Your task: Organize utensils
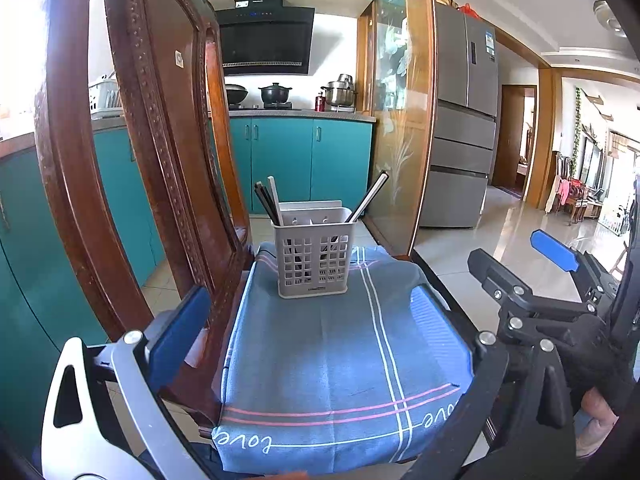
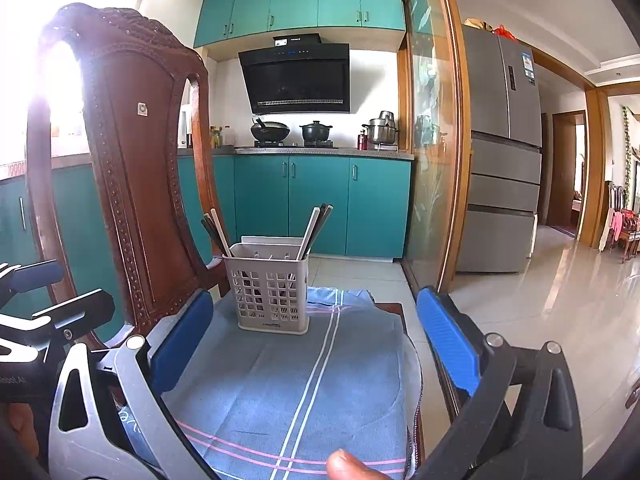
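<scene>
While both grippers hang spread and empty, we see the utensils standing in their holder.
We find the grey plastic lattice holder at twelve o'clock on the soft blue striped cloth, chopsticks leaning out. Our right gripper and left gripper show smooth blue pads; a carved wooden chair back rises at ten o'clock.
</scene>
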{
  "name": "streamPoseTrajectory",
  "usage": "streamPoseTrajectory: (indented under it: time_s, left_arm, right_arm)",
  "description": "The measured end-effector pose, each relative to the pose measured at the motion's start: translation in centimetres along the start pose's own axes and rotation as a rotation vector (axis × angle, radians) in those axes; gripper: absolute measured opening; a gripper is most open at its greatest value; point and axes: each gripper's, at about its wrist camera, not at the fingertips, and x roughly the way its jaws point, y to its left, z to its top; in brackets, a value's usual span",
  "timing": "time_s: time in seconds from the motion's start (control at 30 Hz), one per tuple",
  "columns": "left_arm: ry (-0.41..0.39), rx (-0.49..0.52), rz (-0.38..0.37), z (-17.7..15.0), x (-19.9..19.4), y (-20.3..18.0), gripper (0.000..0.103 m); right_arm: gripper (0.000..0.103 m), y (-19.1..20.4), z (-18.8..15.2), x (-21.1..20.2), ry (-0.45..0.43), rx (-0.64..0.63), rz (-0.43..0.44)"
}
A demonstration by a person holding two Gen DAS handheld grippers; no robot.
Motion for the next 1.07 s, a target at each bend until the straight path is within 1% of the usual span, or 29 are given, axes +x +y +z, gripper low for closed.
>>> streamPoseTrajectory:
  time_s: [0.53,0.63,0.73,0.8,0.87,0.93,0.97,1.03,1.07]
  left_arm:
    - [0.012,-0.008,-0.02,-0.1,0.2,-0.3,0.1]
    - [0.015,-0.015,-0.045,-0.2,0.3,-0.2,0.1]
    - [-0.003,-0.027,-0.06,-0.3,0.3,-0.1,0.1]
    - [0.0,-0.015,-0.043,-0.4,0.6,-0.3,0.1]
    - [0.026,-0.005,-0.029,-0.6,1.7,-0.5,0.1]
    - [0.095,-0.004,-0.02,-0.9,3.5,-0.5,0.1]
    - [0.145,-0.005,-0.013,-1.2,4.8,-0.6,0.1]
    - [0.262,-0.023,0.003,-2.0,7.4,-0.5,0.1]
    - [0.306,-0.038,0.003,-2.3,8.4,-0.4,0.1]
  right_arm:
    - [0.1,-0.1,-0.3,0.6,0.012,-0.011,-0.005]
    - [0.1,-0.1,-0.4,1.3,0.016,-0.015,-0.011]
    - [0.1,-0.3,-0.9,2.4,0.042,-0.002,-0.006]
    - [0.1,-0.6,-1.5,3.6,0.077,0.008,-0.008]
    - [0.1,-0.9,-2.5,5.8,0.149,0.007,-0.039]
    - [0.1,-1.4,-4.2,10.3,0.303,-0.004,-0.042]
    - [0.1,-1.7,-5.3,13.1,0.396,-0.008,-0.042]
    - [0.1,-2.2,-7.4,17.6,0.525,-0.004,-0.049]
    - [0.1,-2.5,-8.4,20.0,0.576,0.0,-0.059]
